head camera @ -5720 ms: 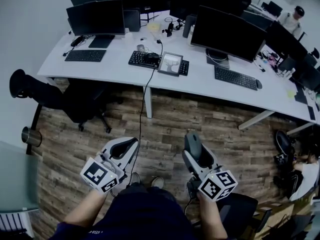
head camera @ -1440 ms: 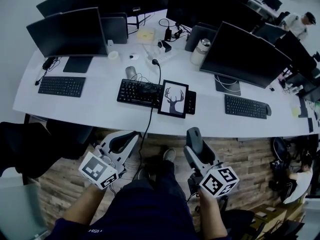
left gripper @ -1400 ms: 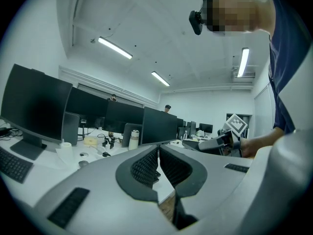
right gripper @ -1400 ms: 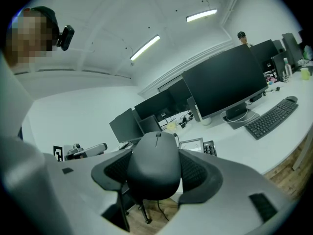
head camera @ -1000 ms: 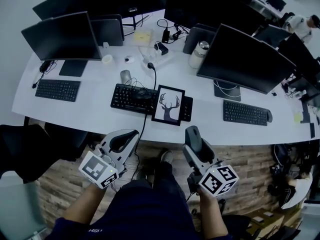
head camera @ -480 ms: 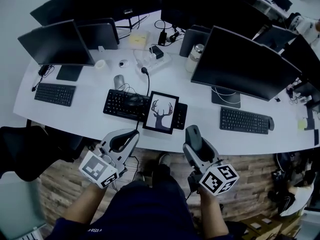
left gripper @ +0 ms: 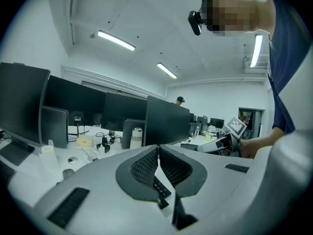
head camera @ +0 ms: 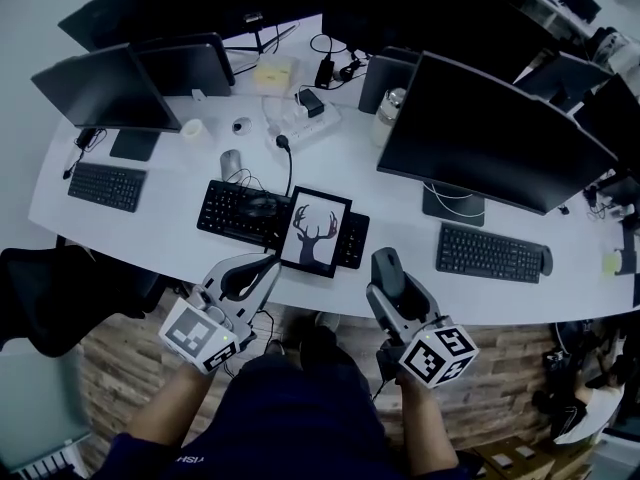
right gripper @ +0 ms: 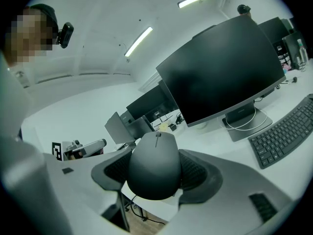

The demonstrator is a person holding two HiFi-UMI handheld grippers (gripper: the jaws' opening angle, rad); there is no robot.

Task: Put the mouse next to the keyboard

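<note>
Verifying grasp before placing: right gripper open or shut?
Shut on the mouse: the right gripper has both jaws pressed against its sides.

I see bare desk (head camera: pixel 405 236) between the frame (head camera: pixel 315 231) and the keyboard (head camera: pixel 490 253), open from the near edge; the monitor (head camera: pixel 490 133) overhangs behind, and its stand (head camera: pixel 452 205) blocks the far side

You are holding your left gripper (left gripper: pixel 157 150) with its jaws closed tip to tip, aiming it across the white desk (left gripper: pixel 22 174) toward the dark monitors (left gripper: pixel 166 121).
</note>
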